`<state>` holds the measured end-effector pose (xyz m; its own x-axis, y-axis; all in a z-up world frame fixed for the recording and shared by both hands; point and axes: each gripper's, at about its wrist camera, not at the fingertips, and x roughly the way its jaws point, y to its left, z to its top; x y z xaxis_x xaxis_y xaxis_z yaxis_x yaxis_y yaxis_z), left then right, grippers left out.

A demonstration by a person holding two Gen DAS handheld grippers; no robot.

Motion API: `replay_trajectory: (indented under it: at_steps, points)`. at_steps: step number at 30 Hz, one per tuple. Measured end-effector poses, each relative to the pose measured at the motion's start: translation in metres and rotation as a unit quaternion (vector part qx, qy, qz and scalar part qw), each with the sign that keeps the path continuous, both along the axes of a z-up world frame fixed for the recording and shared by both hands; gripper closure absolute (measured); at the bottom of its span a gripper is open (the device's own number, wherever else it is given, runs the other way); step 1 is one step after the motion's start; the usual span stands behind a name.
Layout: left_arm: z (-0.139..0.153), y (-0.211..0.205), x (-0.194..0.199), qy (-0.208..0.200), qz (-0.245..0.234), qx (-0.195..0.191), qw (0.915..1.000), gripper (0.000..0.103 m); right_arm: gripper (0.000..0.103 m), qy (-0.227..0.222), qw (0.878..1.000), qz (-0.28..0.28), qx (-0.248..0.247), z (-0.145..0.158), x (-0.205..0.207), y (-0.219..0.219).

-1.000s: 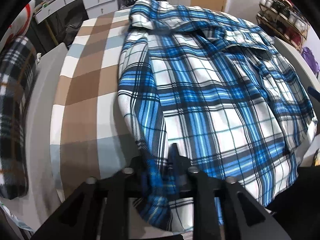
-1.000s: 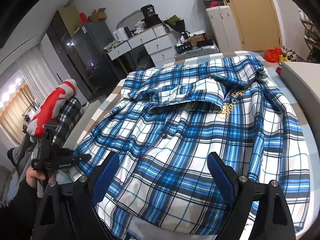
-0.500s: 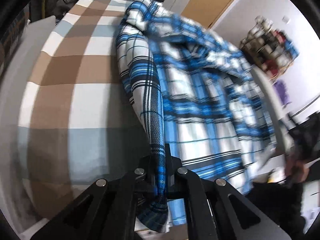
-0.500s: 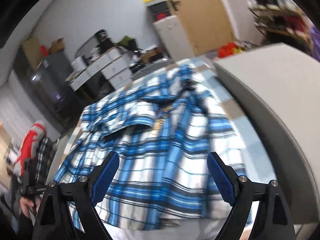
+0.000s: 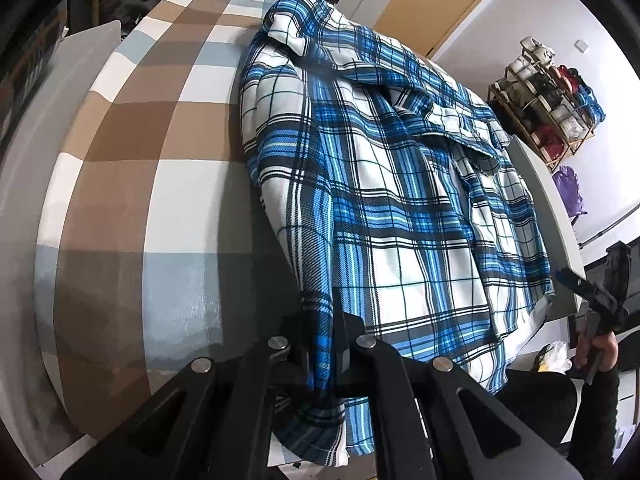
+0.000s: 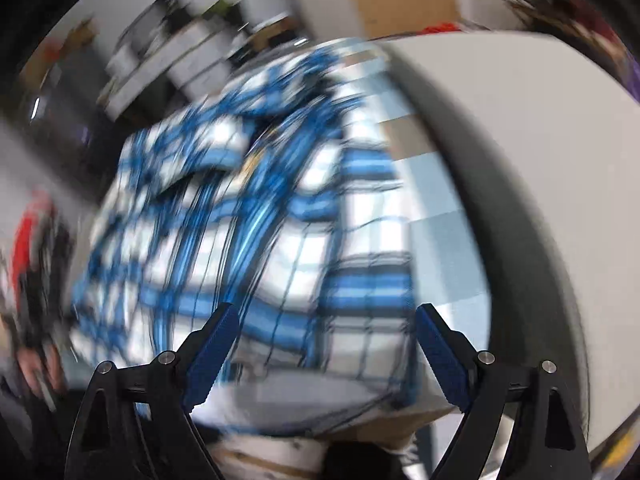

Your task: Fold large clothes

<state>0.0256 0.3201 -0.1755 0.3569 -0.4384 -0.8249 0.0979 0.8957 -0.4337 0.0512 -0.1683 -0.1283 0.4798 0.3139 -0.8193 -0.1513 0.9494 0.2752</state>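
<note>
A blue, white and black plaid shirt lies spread on the checked bed cover. My left gripper is shut on the shirt's near left hem corner, which bunches up between the black fingers and hangs below them. In the right wrist view, blurred by motion, the same plaid shirt lies ahead. My right gripper hovers open over its near right part, blue pads wide apart with nothing pinched. The right gripper, held in a hand, also shows at the far right of the left wrist view.
A grey bed frame edge runs along the right side of the shirt. A shoe rack stands against the far wall, with white drawers and a wooden door behind the bed. The person's dark sleeve is at the lower right.
My left gripper closed on the shirt's hem corner and rolled, tilting the view. My right gripper swung toward the shirt's right side by the grey frame, still open.
</note>
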Motion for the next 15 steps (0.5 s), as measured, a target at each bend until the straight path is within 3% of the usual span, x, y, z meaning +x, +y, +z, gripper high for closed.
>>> replay_trajectory:
  at_steps: [4,7,10,11,13,14,15]
  points:
    - [-0.005,-0.001,0.001,0.013,-0.007,0.001,0.9999,0.102,0.015,-0.030,0.988,0.107,-0.109,-0.002,-0.022,0.044]
    - [-0.004,0.001,0.000,0.012,-0.008,0.001,0.9999,0.102,0.023,-0.055,0.970,0.143,-0.189,-0.008,-0.030,0.062]
    - [-0.005,0.000,0.000,0.013,-0.008,0.001,0.9999,0.102,0.044,-0.050,0.961,0.153,-0.225,-0.016,-0.024,0.067]
    - [-0.005,0.000,0.000,0.013,-0.008,0.002,0.9999,0.102,0.048,-0.047,0.961,0.156,-0.222,-0.018,-0.021,0.067]
    - [-0.005,0.000,0.000,0.013,-0.008,0.002,0.9999,0.102,0.067,-0.054,0.964,0.156,-0.207,-0.016,-0.015,0.065]
    - [-0.005,0.000,0.000,0.013,-0.009,0.001,0.9999,0.102,0.090,-0.048,0.966,0.159,-0.196,-0.018,-0.012,0.065]
    - [-0.005,0.000,0.000,0.013,-0.008,0.001,0.9999,0.102,0.100,-0.039,0.971,0.162,-0.172,-0.018,-0.010,0.062]
